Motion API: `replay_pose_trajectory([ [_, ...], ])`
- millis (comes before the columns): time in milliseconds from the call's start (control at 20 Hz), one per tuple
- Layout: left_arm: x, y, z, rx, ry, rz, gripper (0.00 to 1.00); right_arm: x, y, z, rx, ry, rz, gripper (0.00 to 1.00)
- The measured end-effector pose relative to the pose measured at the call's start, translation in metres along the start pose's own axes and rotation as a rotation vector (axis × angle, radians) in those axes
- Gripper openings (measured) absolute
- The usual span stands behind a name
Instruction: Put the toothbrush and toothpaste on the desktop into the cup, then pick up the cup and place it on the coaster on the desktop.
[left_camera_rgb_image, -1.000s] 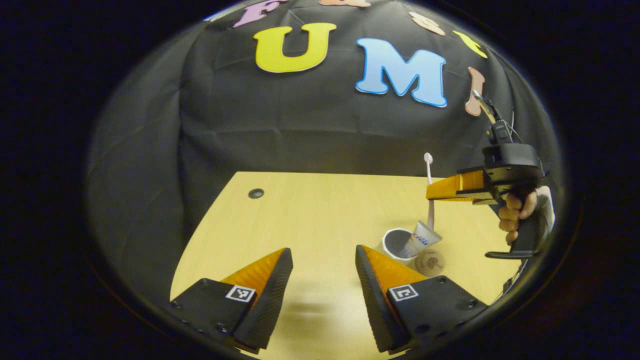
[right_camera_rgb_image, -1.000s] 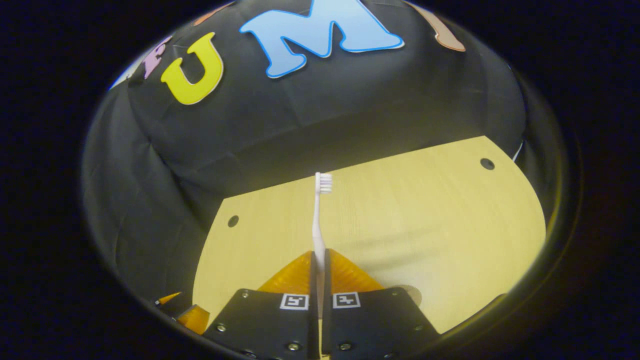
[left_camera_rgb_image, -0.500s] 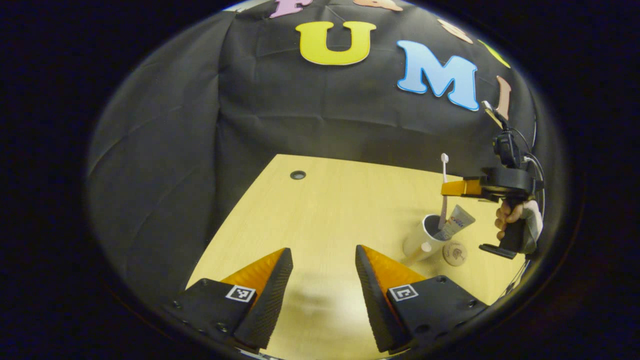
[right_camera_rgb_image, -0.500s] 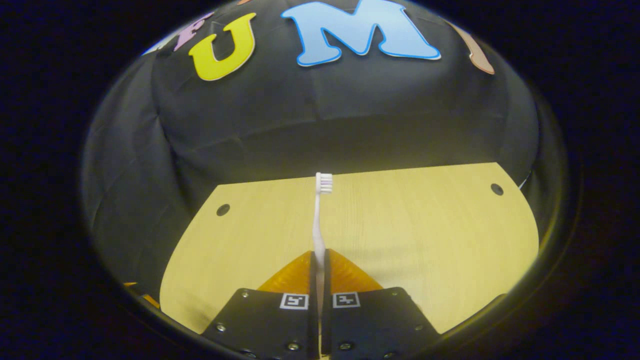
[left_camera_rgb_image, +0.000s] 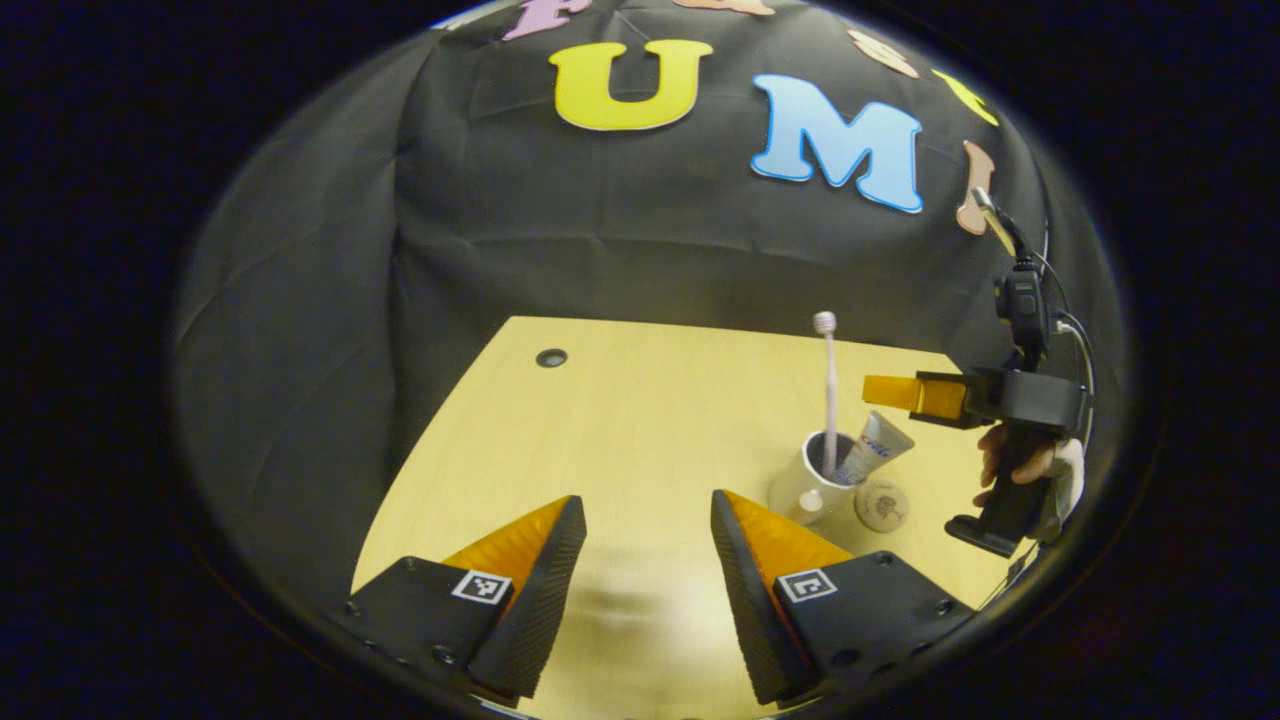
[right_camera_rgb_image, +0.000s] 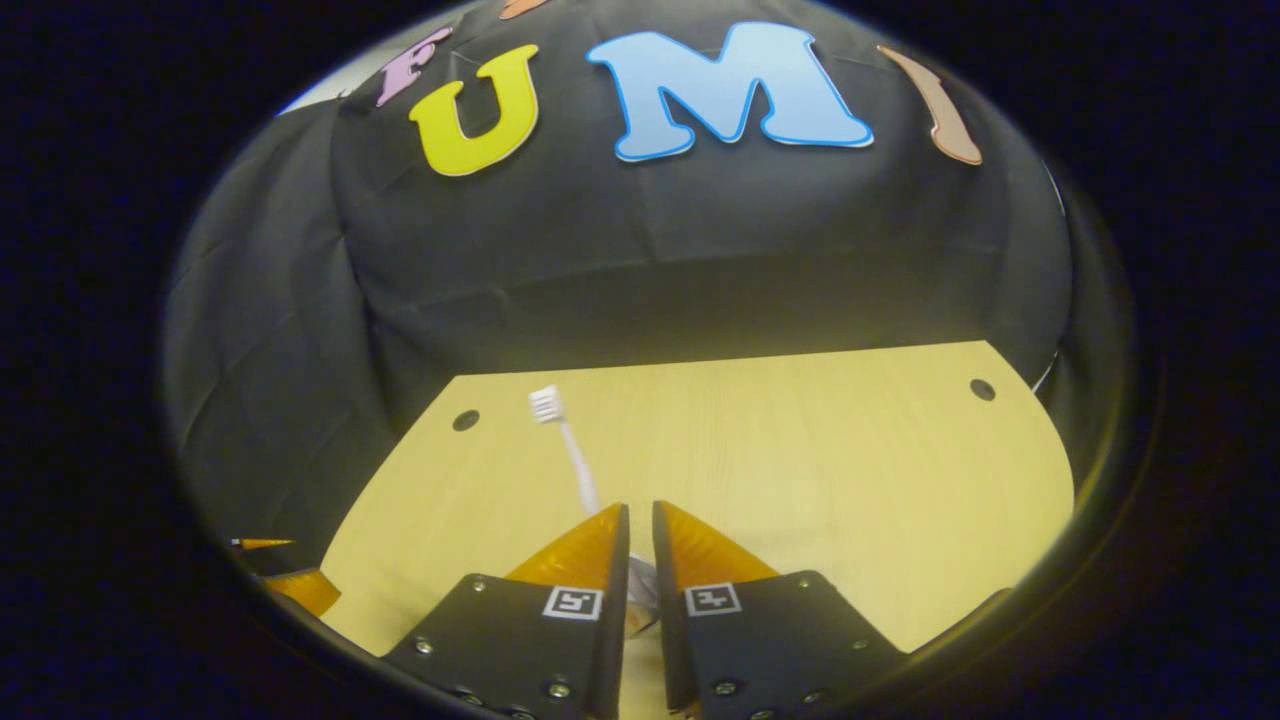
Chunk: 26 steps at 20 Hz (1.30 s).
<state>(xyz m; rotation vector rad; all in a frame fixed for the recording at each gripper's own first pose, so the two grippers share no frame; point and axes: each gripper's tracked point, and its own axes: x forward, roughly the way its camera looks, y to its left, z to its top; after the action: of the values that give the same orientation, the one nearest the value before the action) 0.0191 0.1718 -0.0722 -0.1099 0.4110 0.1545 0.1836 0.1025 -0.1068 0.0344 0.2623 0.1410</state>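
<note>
Now toothbrush (left_camera_rgb_image: 828, 395) upright in cup (left_camera_rgb_image: 806, 487), just left of slightly parted, empty right gripper (right_camera_rgb_image: 640, 522).

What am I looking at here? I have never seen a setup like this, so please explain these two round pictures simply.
There is no robot arm: a person holds a two-finger gripper in each hand, and a fisheye camera rides on each one, looking forward along its fingers.

In the left gripper view, the left gripper is open over a wooden table, holding nothing. Farther off stands a white cup with a toothbrush standing in it, head up, and a toothpaste tube leaning in it. A small round coaster lies beside the cup. A hand holds the right gripper just above the toothpaste tube.

The right gripper view looks along that gripper's own fingers, slightly parted, with the toothbrush beyond them, leaning left and not clamped.
</note>
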Motion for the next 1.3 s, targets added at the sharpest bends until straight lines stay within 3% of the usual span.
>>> replay_pose_trajectory([
  [150,0.007,-0.018,0.002,0.047,0.011,-0.074,0.85,-0.015,-0.009,0.002,0.026,-0.008,-0.013,0.16],
  [300,0.011,-0.033,-0.001,0.117,0.045,-0.170,0.79,-0.028,-0.025,0.004,0.052,-0.018,-0.038,0.16],
  [400,0.014,-0.043,-0.003,0.176,0.069,-0.220,0.80,-0.036,-0.036,0.001,0.071,-0.021,-0.058,0.16],
  [550,0.015,-0.049,-0.005,0.258,0.098,-0.289,0.80,-0.050,-0.057,-0.006,0.106,-0.024,-0.097,0.16],
  [650,0.018,-0.057,-0.010,0.293,0.132,-0.349,0.85,-0.061,-0.071,-0.012,0.132,-0.025,-0.128,0.16],
  [750,0.027,-0.067,-0.016,0.330,0.174,-0.400,0.82,-0.071,-0.087,-0.018,0.159,-0.028,-0.161,0.16],
  [900,0.039,-0.071,-0.030,0.403,0.236,-0.444,0.79,-0.089,-0.114,-0.030,0.205,-0.028,-0.222,0.16],
  [1100,0.049,-0.074,-0.029,0.520,0.283,-0.479,0.84,-0.112,-0.147,-0.049,0.284,-0.029,-0.305,0.16],
  [1300,0.062,-0.080,-0.042,0.593,0.359,-0.516,0.79,-0.135,-0.173,-0.066,0.348,-0.034,-0.377,0.16],
])
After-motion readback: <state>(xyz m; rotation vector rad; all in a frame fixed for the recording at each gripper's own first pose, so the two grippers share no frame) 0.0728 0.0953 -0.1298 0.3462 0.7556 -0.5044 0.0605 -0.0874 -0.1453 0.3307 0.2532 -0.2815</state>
